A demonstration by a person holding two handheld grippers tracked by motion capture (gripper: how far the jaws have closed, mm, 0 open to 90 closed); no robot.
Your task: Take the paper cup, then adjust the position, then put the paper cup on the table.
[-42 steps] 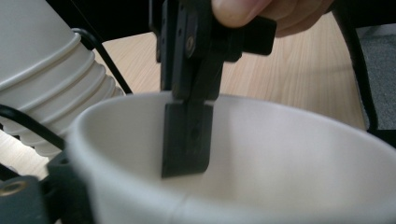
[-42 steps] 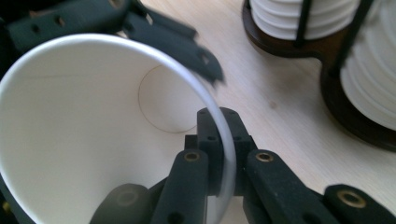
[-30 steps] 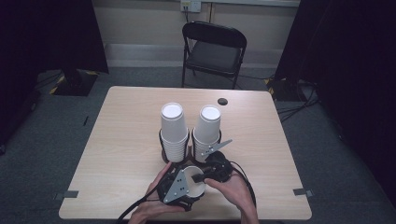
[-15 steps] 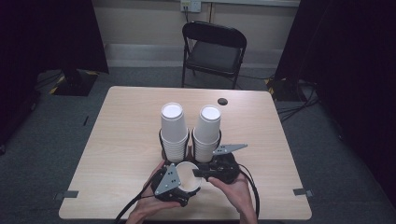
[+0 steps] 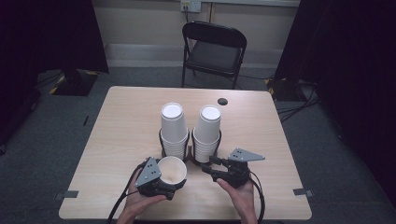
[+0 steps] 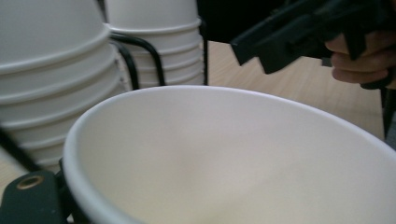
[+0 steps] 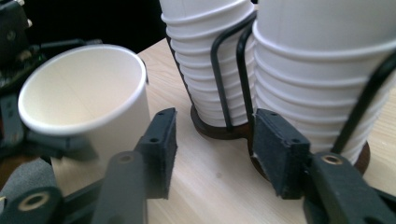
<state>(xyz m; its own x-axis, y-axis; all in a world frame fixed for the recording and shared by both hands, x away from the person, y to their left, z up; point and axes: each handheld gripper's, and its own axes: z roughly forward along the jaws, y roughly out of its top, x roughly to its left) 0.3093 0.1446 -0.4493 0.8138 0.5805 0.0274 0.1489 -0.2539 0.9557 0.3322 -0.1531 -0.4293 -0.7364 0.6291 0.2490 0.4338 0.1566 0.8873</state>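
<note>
My left gripper [image 5: 161,179] is clamped on a single white paper cup [image 5: 172,170], mouth tilted up, sitting just in front of the left cup stack [image 5: 173,130] on the counter [image 5: 116,140]. My right gripper [image 5: 219,169] has just been opening; its jaws stand about half apart with nothing between them, just in front of the right cup stack [image 5: 207,133]. Both stacks stand in black wire holders [image 7: 224,70], side by side.
</note>
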